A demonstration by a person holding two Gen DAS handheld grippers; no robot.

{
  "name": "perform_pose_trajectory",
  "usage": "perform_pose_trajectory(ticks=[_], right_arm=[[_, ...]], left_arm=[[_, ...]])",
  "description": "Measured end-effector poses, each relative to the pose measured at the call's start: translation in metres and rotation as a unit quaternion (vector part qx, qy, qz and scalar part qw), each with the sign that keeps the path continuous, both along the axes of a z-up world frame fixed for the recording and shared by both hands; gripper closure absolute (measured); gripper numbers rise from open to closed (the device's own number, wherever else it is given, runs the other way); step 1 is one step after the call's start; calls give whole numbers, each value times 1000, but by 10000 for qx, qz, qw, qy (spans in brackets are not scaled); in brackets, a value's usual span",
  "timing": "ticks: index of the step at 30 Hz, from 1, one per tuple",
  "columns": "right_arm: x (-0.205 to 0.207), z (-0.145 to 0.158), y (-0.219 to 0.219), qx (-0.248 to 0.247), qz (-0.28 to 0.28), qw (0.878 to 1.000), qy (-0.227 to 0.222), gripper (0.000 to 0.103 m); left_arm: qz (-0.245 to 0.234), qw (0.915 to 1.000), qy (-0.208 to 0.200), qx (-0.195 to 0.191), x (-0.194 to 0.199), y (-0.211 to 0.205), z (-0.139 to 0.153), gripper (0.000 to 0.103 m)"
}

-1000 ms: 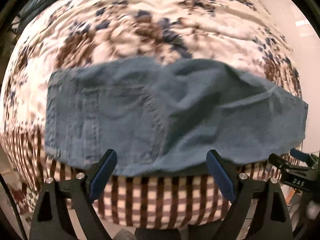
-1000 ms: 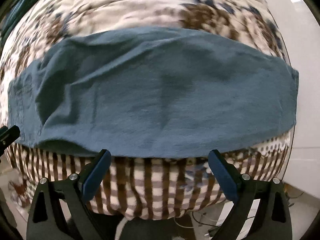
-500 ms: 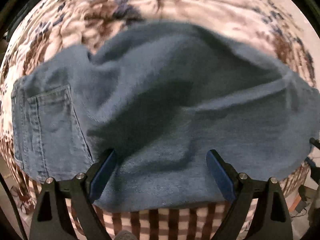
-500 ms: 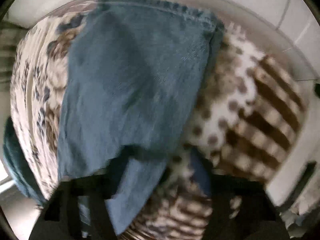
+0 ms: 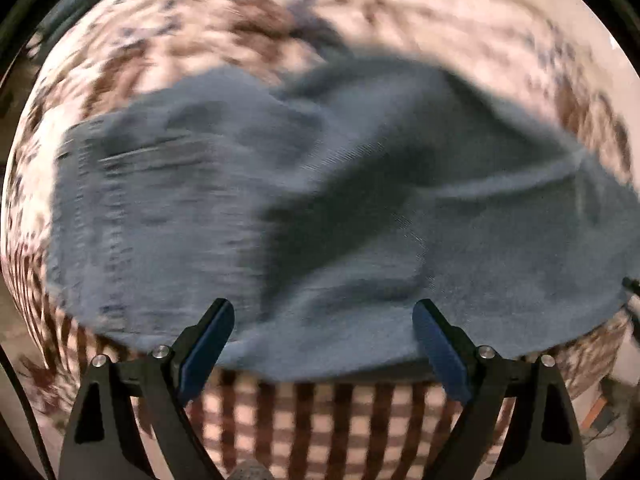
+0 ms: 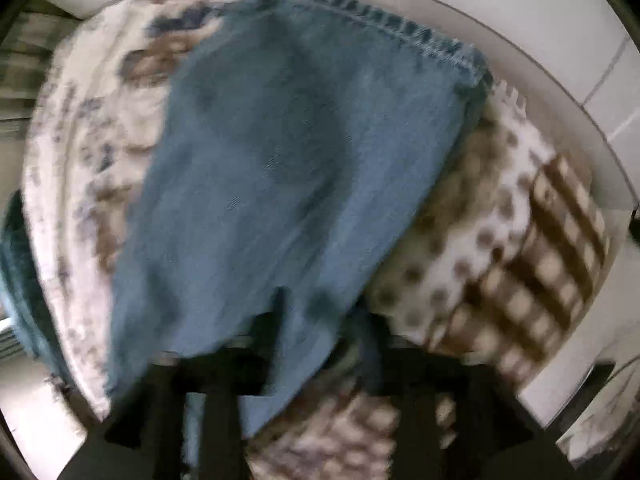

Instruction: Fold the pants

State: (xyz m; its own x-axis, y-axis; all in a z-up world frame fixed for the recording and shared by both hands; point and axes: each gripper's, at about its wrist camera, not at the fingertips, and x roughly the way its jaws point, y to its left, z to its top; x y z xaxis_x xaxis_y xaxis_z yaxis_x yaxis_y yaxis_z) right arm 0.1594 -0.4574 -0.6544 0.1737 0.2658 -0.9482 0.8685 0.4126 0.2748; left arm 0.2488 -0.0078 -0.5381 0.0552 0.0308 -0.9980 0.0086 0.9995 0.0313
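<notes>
left jaws: wide apart, nothing between; left gripper (image 5: 323, 330) pads hang over near edge of the pants (image 5: 328, 216), lower centre of left wrist view; contact w/ cloth can't tell.
left pose: pointing straight down at the denim.
right jaws: just been opening; right gripper (image 6: 316, 344) badly blurred at bottom of right wrist view; a fold of denim sits between the jaws, whether pads press on it can't tell.
right pose: steeply down, rolled so the pants (image 6: 288, 184) run bottom-left to top-right.
pants: blue denim, rumpled, lying on patterned blanket (image 5: 320, 416); fills mid frame in left view, waist/pocket stitching smeared at left; hem w/ stitching at top right of right view.
blanket: brown/cream, stripes at bottom of left view, dots + stripes at right of right view (image 6: 520, 248).
blur: both views motion-smeared.
</notes>
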Motion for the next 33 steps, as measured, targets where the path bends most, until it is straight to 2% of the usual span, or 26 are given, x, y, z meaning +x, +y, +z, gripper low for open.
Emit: perform_pose_trajectory(ticks=[2, 3, 7, 9, 11, 13, 15, 17, 18, 19, 20, 21, 23, 26, 29, 31, 33], right_arm=[[-3, 21, 26, 115, 104, 9998, -91, 40], [-2, 26, 49, 254, 287, 9992, -76, 40], [11, 22, 153, 1032, 979, 9898, -37, 40], [25, 15, 210, 1376, 1136, 9839, -131, 40], [38, 7, 255, 1595, 1215, 9796, -163, 40], [55, -2, 292, 1824, 1087, 9769, -240, 40], [54, -4, 311, 1846, 904, 9782, -282, 40], [56, -9, 324, 1795, 754, 9804, -305, 48], [60, -11, 330, 1736, 680, 9820, -295, 66], [60, -14, 335, 1667, 648, 9836, -242, 89], [66, -20, 345, 1570, 676, 9852, -114, 95], [67, -25, 348, 1470, 695, 9867, -45, 97], [68, -16, 356, 1259, 825, 9886, -42, 99], [64, 3, 368, 1069, 1099, 9881, -130, 99], [56, -4, 369, 1051, 1263, 9864, 8, 99], [48, -23, 366, 1067, 1268, 9859, 216, 99], [53, -44, 372, 1121, 1554, 9804, 464, 99]], left_arm=[[387, 9988, -257, -167, -4, 32, 21, 12], [720, 9963, -379, -277, -6, 61, 34, 12], [1864, 9802, -627, -246, -10, 158, 55, 12], [2407, 9692, -436, -289, -7, 211, 46, 12], [2764, 9600, -203, -403, -7, 245, 30, 12], [3013, 9514, 35, -638, 0, 267, 10, 12], [3113, 9458, 382, -845, 4, 284, -17, 12], [3050, 9460, 525, -968, 8, 289, -36, 24], [3016, 9457, 591, -1060, 10, 289, -46, 30], [2993, 9454, 554, -1162, 11, 287, -49, 40], [2894, 9503, 497, -1040, 12, 284, -49, 45], [2794, 9548, 443, -908, 13, 280, -47, 49], [2610, 9624, 328, -673, 13, 272, -37, 65], [2574, 9636, 149, -702, 7, 273, -20, 73], [2514, 9652, 61, -714, 4, 278, -17, 73], [2591, 9630, 173, -724, 3, 284, -33, 72], [2609, 9624, 285, -700, 8, 286, -48, 71]])
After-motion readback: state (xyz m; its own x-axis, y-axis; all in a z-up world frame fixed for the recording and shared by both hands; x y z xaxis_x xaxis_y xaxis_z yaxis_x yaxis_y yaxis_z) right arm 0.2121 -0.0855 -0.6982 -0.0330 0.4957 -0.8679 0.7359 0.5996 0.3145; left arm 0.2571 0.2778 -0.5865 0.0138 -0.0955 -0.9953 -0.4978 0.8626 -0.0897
